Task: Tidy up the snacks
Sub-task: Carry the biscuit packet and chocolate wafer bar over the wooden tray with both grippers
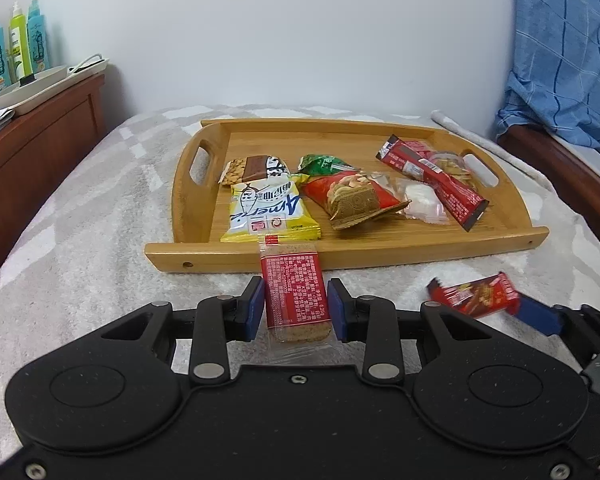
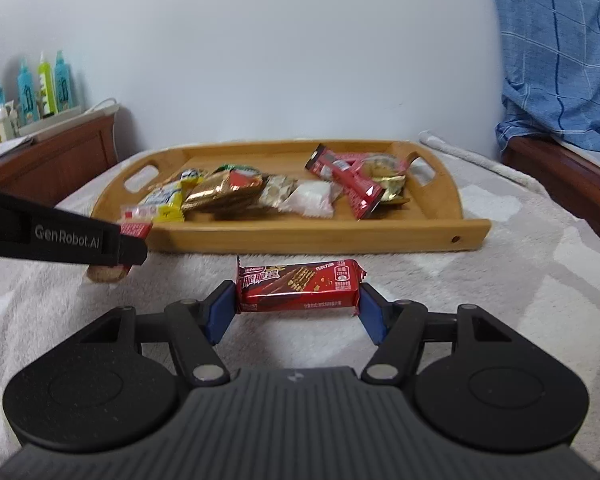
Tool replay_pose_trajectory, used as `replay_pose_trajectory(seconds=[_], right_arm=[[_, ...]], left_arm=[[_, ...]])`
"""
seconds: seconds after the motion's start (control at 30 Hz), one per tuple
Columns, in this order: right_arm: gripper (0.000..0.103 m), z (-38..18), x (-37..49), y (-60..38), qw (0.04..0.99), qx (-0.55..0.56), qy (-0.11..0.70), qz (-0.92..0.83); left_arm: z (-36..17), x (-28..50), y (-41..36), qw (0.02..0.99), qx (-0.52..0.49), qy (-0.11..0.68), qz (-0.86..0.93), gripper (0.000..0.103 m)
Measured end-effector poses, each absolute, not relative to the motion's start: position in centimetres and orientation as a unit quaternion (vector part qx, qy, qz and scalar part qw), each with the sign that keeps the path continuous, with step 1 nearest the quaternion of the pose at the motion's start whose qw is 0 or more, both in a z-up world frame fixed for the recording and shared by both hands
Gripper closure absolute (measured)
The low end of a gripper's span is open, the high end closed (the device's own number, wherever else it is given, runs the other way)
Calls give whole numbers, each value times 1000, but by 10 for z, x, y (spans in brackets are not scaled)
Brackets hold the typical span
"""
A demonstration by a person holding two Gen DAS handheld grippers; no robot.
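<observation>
A wooden tray (image 1: 352, 249) (image 2: 320, 236) sits on the blanket and holds several snack packets. My left gripper (image 1: 296, 307) is shut on a red-labelled cracker packet (image 1: 296, 290), held lengthwise just in front of the tray's near rim. It also shows in the right wrist view (image 2: 134, 230), sticking out of the left gripper's fingers (image 2: 130, 246). My right gripper (image 2: 298, 308) is shut on a red wafer bar (image 2: 298, 286) by its two ends, above the blanket short of the tray. The bar also shows in the left wrist view (image 1: 474, 294).
In the tray lie a yellow packet (image 1: 268, 210), a peanut bar (image 1: 256, 168), a green packet (image 1: 324, 164), a red-gold packet (image 1: 352, 196), a white candy (image 1: 422, 200) and a long red bar (image 1: 434, 178). A wooden cabinet (image 1: 32, 152) with bottles stands left; blue cloth (image 1: 560, 52) hangs right.
</observation>
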State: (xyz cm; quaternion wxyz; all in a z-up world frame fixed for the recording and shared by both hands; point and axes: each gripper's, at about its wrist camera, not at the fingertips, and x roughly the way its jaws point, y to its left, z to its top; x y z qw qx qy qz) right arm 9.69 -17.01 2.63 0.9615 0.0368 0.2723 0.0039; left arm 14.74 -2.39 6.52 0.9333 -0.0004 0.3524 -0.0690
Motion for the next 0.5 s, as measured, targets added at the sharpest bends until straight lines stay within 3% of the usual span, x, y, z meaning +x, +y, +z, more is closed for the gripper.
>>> replay_pose_trajectory(seconds=[0.5], right_arm=[[36,60,115,-191,969,50,242,2]], left_arm=[[95,167,-23,941,-4,330,-75,71]])
